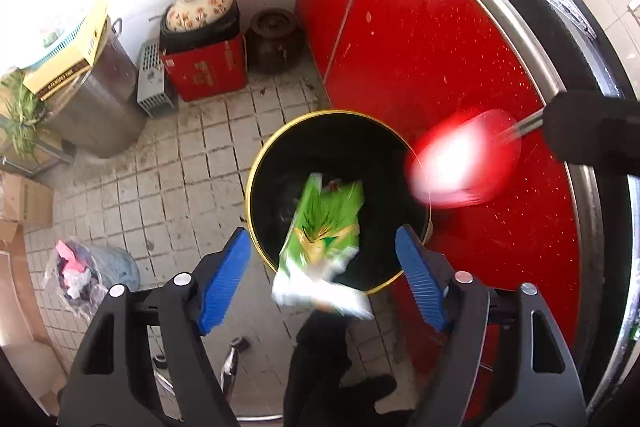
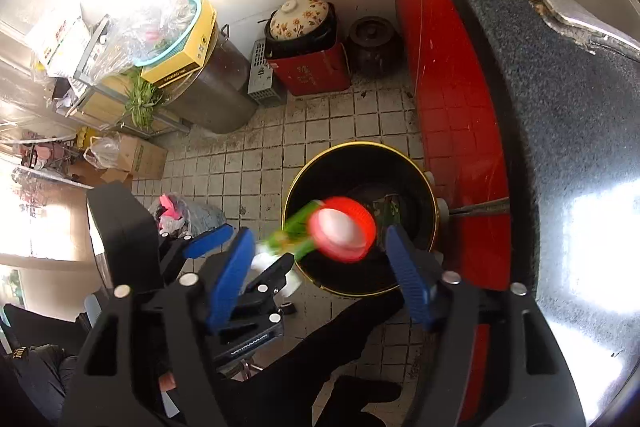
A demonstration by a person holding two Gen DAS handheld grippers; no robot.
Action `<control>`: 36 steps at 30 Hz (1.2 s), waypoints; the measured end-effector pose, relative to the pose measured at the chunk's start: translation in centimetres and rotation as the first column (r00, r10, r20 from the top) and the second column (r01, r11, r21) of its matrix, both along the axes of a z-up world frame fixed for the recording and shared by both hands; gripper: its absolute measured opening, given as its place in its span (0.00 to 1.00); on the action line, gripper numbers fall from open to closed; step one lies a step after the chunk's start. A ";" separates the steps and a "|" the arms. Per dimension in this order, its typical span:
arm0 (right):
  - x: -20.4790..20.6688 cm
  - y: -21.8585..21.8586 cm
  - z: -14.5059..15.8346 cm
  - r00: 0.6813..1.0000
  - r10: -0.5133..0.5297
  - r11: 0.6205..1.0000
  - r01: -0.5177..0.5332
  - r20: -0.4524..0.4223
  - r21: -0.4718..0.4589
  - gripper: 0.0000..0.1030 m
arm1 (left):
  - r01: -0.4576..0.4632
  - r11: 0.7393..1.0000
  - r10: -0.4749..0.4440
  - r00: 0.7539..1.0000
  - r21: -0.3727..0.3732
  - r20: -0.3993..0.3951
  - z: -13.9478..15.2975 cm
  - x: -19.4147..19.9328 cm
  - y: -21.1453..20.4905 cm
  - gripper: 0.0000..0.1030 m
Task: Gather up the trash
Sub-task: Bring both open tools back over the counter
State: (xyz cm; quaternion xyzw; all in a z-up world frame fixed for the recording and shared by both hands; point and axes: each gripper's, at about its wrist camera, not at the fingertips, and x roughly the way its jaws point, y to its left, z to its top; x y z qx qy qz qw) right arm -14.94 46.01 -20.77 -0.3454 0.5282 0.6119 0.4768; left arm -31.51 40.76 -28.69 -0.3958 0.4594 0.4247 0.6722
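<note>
A black bin with a gold rim (image 1: 332, 112) (image 2: 360, 144) stands on the tiled floor against the red cabinet. My left gripper (image 1: 322, 267) points down over it and is open. A blurred green and white packet (image 1: 324, 227) (image 2: 296, 231) hangs in the air between its blue pads (image 1: 226, 279), touching neither. My right gripper (image 2: 320, 267) is open too. A blurred red round cup with a white inside (image 2: 342, 229) (image 1: 464, 159) is loose in the air above the bin, clear of the pads. The left gripper (image 2: 256, 255) shows in the right wrist view beside the bin.
Red cabinet doors (image 1: 420, 47) under a steel-edged counter (image 2: 560, 107) close off the right. At the back wall are a clay jar (image 1: 274, 39), a flowered pot on a red box (image 1: 204, 67) and a steel pot (image 1: 100, 99). A full plastic bag (image 1: 88, 275) lies left. Dark-clothed legs (image 1: 320, 367) are below.
</note>
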 end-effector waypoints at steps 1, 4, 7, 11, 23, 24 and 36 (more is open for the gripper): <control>0.0 0.1 0.1 1.000 -0.001 1.000 0.001 0.000 0.004 0.66 | 0.003 1.000 -0.003 1.000 -0.003 -0.004 0.0 0.0 0.1 0.71; 0.2 0.0 0.6 1.000 -0.010 1.000 0.010 0.005 0.012 0.69 | -0.004 1.000 0.004 1.000 -0.005 -0.002 0.1 -0.3 0.3 0.72; 0.9 -0.8 1.6 1.000 -0.024 0.999 0.023 0.009 0.032 0.72 | -0.015 1.000 0.015 1.000 -0.006 0.001 0.9 -0.5 0.3 0.75; 3.1 -3.4 4.7 0.996 -0.086 0.993 0.086 0.002 0.079 0.78 | 0.007 0.999 -0.007 1.000 0.050 -0.015 3.9 0.2 -0.4 0.82; 16.9 -23.2 15.9 0.828 -0.553 0.814 0.515 0.088 0.271 0.87 | 0.424 0.854 -0.457 0.888 0.302 0.045 16.7 15.1 -8.5 0.89; 18.0 -25.5 16.5 0.794 -0.600 0.781 0.555 0.097 0.285 0.87 | 0.459 0.833 -0.497 0.866 0.309 0.052 17.4 16.7 -9.5 0.89; 25.1 -53.8 18.9 0.265 -0.962 0.269 0.900 0.060 0.343 0.87 | 0.847 0.353 -0.933 0.350 0.397 0.083 23.1 32.8 -32.6 0.89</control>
